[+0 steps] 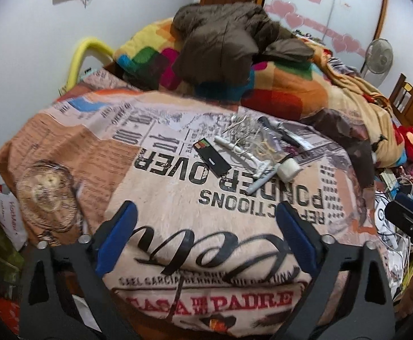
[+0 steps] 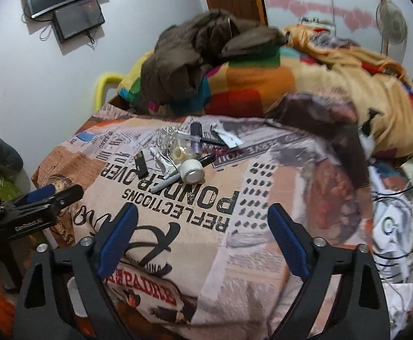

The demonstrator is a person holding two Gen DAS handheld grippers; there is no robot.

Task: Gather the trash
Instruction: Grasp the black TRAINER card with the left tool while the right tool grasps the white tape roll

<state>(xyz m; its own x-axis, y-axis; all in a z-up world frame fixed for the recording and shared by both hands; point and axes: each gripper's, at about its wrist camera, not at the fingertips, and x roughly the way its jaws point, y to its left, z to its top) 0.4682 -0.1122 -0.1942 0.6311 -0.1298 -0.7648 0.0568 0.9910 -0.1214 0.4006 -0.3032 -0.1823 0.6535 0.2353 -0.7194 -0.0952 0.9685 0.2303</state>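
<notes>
Left wrist view: we hold the left gripper (image 1: 206,235) and right gripper (image 2: 202,233) spread, both empty, above the printed blanket (image 1: 155,192). Ahead lies the trash pile: one tape roll (image 1: 288,170), one grey marker (image 1: 260,182), one black card (image 1: 212,155).
</notes>
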